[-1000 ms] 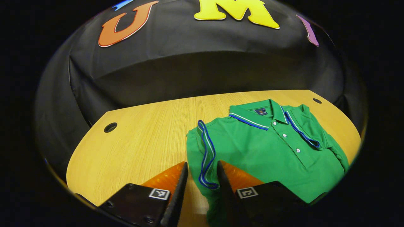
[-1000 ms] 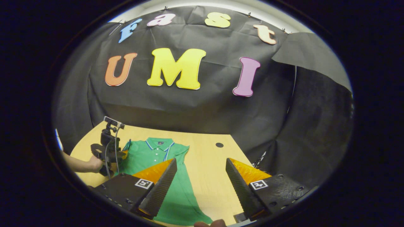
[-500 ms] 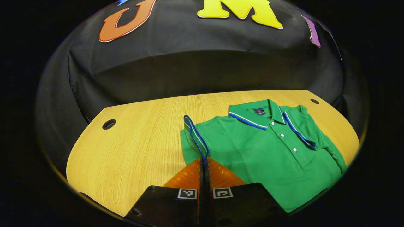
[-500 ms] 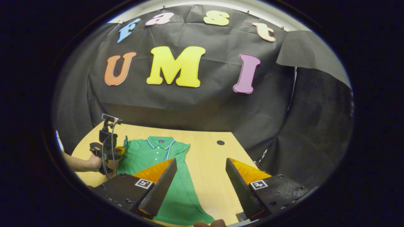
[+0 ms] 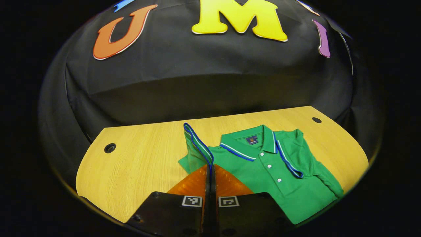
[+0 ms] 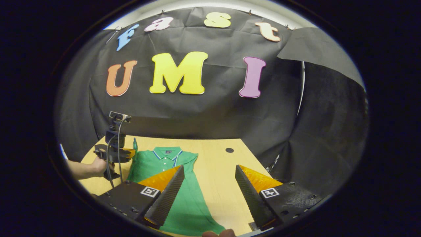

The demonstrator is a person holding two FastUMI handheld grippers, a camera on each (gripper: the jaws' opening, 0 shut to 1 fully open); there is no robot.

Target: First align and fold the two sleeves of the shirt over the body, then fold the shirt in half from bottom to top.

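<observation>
A green short-sleeved polo shirt with blue-and-white striped trim [image 5: 273,177] lies face up on a light wooden desk [image 5: 138,168] inside the booth, collar toward the black cloth wall. In the left gripper view, the left gripper [image 5: 210,169] has its fingers pressed together on the striped cuff of one sleeve [image 5: 197,141], lifting it so the cuff stands up above the desk beside the collar. The shirt's other sleeve [image 5: 296,154] lies folded flat across the chest, its striped edge next to the button placket. In the right gripper view, the right gripper [image 6: 209,184] hangs above the shirt's lower half and the bare desk beside it, fingers spread wide apart and holding nothing. Farther off in that view, a person's hand [image 6: 98,166] grips the left gripper's handle at the shirt's shoulder, the raised sleeve just beside it.
</observation>
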